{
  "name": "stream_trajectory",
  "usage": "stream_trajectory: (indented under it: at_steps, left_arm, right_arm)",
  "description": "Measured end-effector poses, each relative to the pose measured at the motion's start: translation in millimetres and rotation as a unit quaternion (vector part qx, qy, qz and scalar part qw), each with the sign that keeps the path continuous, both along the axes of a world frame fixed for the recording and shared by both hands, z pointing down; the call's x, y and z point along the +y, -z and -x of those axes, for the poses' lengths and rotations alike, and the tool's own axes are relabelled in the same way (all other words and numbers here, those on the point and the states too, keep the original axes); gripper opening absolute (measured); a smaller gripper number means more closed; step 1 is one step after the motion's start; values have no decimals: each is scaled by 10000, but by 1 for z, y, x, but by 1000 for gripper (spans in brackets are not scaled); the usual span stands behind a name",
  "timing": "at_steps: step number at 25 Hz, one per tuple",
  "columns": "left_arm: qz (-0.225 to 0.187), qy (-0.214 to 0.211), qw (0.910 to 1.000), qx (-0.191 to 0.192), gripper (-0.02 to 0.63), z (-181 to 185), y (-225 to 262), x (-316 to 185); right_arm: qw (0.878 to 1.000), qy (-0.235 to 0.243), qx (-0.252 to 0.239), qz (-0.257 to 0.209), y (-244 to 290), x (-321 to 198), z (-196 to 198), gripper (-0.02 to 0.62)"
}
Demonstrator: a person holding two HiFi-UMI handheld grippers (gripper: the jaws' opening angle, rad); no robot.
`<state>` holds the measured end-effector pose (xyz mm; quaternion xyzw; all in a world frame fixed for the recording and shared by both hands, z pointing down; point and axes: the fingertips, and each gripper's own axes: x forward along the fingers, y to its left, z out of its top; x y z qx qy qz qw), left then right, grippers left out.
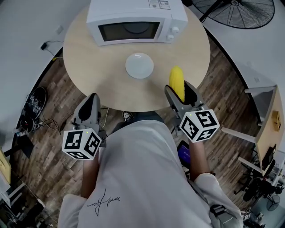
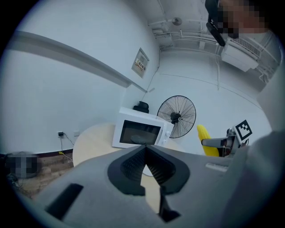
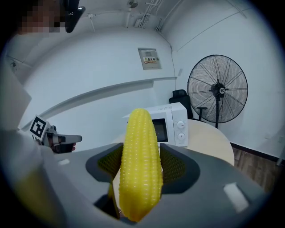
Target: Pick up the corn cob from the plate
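A yellow corn cob (image 1: 177,80) sits lengthwise between the jaws of my right gripper (image 1: 179,88), which is shut on it above the near right edge of the round table (image 1: 89,58). In the right gripper view the corn cob (image 3: 140,164) fills the gap between both ribbed pads and points up and forward. The white plate (image 1: 139,65) lies bare in the table's middle, left of the cob. My left gripper (image 1: 92,100) hangs by the table's near left edge, shut with nothing in it; its pads (image 2: 133,162) meet at the tips.
A white microwave (image 1: 136,20) stands at the table's far side, behind the plate. A floor fan (image 1: 240,11) is at the back right. Cables and a shoe (image 1: 36,99) lie on the wood floor at left; a desk (image 1: 267,120) stands at right.
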<state>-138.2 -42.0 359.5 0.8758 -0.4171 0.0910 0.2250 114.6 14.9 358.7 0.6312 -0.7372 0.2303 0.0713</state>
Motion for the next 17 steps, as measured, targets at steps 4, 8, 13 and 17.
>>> stream_trajectory:
  at_steps: [4, 8, 13, 17]
  left_arm:
    - [58, 20, 10000, -39, -9, 0, -5, -1]
    - [101, 15, 9999, -24, -9, -1, -7, -1]
    - [146, -46, 9999, -67, -9, -5, -10, -4]
    - [161, -79, 9998, -79, -9, -6, -10, -5]
  right_arm:
    - [10000, 57, -44, 37, -2, -2, 0, 268]
    - [9998, 143, -89, 47, -3, -4, 0, 270]
    - [9995, 308, -88, 19, -2, -12, 0, 268]
    - [9994, 330, -44, 26, 0, -15, -1, 268]
